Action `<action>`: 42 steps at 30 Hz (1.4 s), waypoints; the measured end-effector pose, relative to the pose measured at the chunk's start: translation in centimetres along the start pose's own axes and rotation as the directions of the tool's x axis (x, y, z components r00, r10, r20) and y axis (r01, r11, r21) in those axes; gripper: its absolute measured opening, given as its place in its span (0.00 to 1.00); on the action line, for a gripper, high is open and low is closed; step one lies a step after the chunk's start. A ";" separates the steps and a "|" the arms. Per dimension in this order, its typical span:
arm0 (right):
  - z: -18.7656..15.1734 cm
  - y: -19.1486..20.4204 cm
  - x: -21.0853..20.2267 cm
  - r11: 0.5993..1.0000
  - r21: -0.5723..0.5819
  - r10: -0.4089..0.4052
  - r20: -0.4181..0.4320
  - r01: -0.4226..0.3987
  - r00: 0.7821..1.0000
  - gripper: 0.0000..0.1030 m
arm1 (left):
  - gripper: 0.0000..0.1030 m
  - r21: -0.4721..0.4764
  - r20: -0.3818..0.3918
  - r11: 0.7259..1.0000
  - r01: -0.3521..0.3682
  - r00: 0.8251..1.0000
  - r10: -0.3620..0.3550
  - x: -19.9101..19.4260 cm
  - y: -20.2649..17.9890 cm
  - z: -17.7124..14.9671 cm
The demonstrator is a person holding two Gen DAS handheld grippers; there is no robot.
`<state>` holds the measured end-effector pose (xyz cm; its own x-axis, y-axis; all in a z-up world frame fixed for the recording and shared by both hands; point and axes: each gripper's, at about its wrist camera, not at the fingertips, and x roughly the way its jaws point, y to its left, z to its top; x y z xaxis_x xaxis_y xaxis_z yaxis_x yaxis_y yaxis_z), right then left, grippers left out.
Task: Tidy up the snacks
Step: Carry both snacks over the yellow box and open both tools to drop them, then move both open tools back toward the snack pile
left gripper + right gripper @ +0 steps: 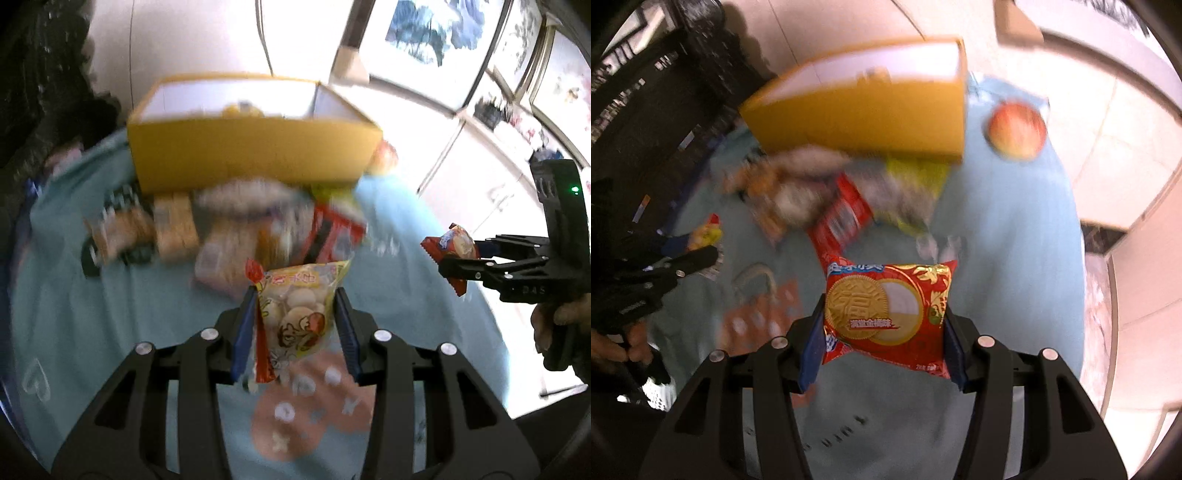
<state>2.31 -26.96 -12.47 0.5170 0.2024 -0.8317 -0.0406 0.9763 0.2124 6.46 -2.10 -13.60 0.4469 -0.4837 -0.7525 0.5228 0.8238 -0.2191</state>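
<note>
My left gripper (295,325) is shut on a yellow snack bag (299,314) with round biscuits printed on it, held above the light blue tablecloth (74,314). My right gripper (884,321) is shut on a red biscuit packet (890,314) with a gold coin design; it also shows in the left wrist view (456,245). An open yellow cardboard box (251,155) stands at the back of the table, and also shows in the right wrist view (871,114). A blurred pile of loose snack packets (236,229) lies in front of the box.
A red apple (1015,131) lies on the cloth to the right of the box. The left gripper shows at the left of the right wrist view (683,262). A tiled floor (1126,147) lies beyond the table's right edge. Dark furniture (646,92) stands at the left.
</note>
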 end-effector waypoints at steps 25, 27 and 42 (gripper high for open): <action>19.7 -1.0 1.5 0.994 -0.039 -0.094 0.116 0.099 0.989 0.78 | 0.90 -0.128 0.103 0.956 -0.264 0.955 0.278 4.0 6.9 19.1; 17.0 -1.1 2.6 0.995 -0.035 -0.094 0.071 0.096 0.993 0.78 | 0.90 -0.123 0.066 0.955 -0.268 0.959 0.277 4.7 7.2 16.2; 7.6 -4.6 9.9 0.975 0.171 -0.116 -0.159 0.143 0.981 0.78 | 0.90 0.146 -0.078 0.952 -0.269 0.956 0.282 9.9 5.6 0.9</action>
<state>14.11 -30.01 -17.82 0.3761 0.0976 -0.9214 0.1808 0.9676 0.1763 14.52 -2.53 -21.75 0.5179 -0.2071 -0.8300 0.4838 0.8711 0.0845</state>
